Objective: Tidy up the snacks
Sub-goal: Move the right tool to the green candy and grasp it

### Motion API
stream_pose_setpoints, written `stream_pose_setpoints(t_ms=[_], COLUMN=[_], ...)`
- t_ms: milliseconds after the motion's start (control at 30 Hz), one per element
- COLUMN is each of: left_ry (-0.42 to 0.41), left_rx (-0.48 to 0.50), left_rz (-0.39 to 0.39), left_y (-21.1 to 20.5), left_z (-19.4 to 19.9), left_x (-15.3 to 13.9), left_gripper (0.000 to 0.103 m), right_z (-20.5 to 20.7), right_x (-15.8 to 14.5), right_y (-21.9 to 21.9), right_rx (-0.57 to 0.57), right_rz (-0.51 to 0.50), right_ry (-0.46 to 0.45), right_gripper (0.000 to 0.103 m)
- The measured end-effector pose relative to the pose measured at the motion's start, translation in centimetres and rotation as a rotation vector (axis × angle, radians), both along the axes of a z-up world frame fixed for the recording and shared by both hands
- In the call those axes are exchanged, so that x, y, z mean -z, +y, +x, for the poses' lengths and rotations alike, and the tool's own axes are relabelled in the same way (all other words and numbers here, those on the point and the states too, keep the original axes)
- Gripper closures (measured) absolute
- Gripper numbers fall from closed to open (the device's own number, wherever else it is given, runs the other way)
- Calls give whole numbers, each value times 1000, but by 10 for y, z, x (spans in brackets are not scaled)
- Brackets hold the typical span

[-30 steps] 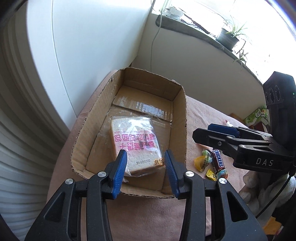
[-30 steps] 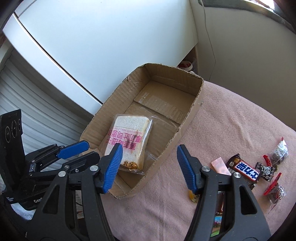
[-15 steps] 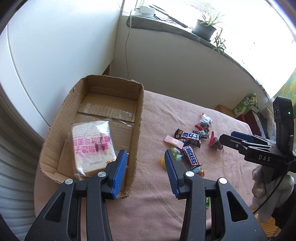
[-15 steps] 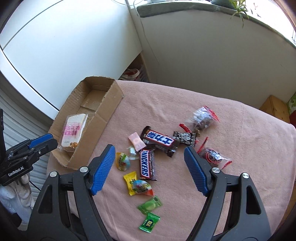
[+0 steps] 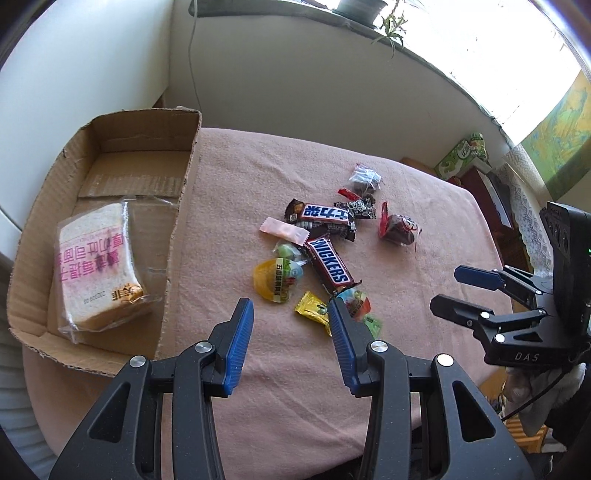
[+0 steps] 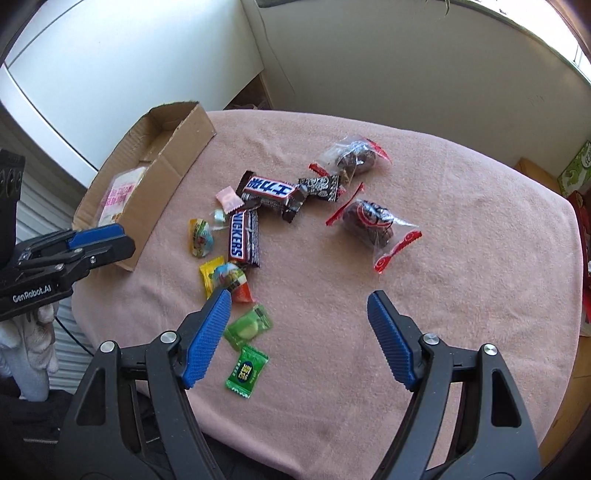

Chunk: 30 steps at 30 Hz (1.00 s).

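A cardboard box sits at the left of the pink cloth, with a wrapped bread slice inside. Loose snacks lie mid-table: two Snickers bars, a yellow jelly cup, a yellow candy, two clear bags of dark sweets and two green candies. My left gripper hovers open and empty just in front of the jelly cup. My right gripper stands open wide, empty, above bare cloth beside the green candies.
A white wall and cabinet stand behind the box. A windowsill with potted plants runs along the back. A green carton and dark furniture lie beyond the table's right edge. A gloved hand holds the left gripper.
Both grippers have swung right, away from the box and the bread, and now hang over the loose snacks. The right jaws have widened a little.
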State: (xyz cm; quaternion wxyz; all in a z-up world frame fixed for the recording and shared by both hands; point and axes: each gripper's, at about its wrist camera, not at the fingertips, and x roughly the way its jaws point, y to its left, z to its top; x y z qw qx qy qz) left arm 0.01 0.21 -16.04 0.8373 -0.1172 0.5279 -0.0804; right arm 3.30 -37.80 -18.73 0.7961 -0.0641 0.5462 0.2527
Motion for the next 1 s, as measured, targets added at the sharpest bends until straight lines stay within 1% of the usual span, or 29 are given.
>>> stream_pose_setpoints(t_ms=[67, 133, 233, 267, 300, 333, 400, 467, 500, 533, 633, 767, 900, 933, 1000], left_ry=[16, 28, 57, 61, 64, 68, 82, 111, 122, 131, 139, 136, 143, 143, 144], left_rx=[21, 39, 67, 78, 94, 115, 145, 145, 143, 139, 142, 182, 205, 211, 228], left_rz=[-9, -16, -33, -32, -31, -27, -19, -29, -33, -35, -49, -53, -61, -63, -66], left_y=[-6, -11, -17, -20, -23, -27, -34, -37, -37, -36, -35, -43, -50, -52, -56], left_z=[0, 0, 2, 2, 3, 4, 4, 7, 7, 7, 4, 1, 1, 1, 2], left_x=[5, 10, 19, 21, 23, 25, 30, 40, 44, 46, 48, 48, 49, 50, 51], left_gripper=[62, 62, 62, 64, 68, 69, 69, 70, 74, 75, 76, 76, 80, 80, 82], right_z=[-13, -24, -34, -36, -38, -40, -41, -43, -44, -45, -49, -53, -61, -62, -62], right_x=[8, 17, 34, 39, 43, 47, 55, 62, 64, 66, 70, 72, 73, 73, 71], right_y=[4, 7, 11, 13, 15, 17, 21, 25, 27, 30, 36, 44, 56, 56, 51], right_rx=[-34, -55, -59, -56, -56, -58, -60, -58, -62, -68, -78, -78, -85, -82, -70], right_rz=[-14, -23, -28, -27, -26, -27, -40, -50, -53, -60, -79, -110, -191, -196, -197], right_ry=[22, 59, 115, 132, 146, 155, 168, 184, 188, 186, 178, 153, 95, 91, 91], right_gripper=[26, 35, 42, 43, 46, 48, 48, 48, 48, 48, 48, 49, 68, 73, 78])
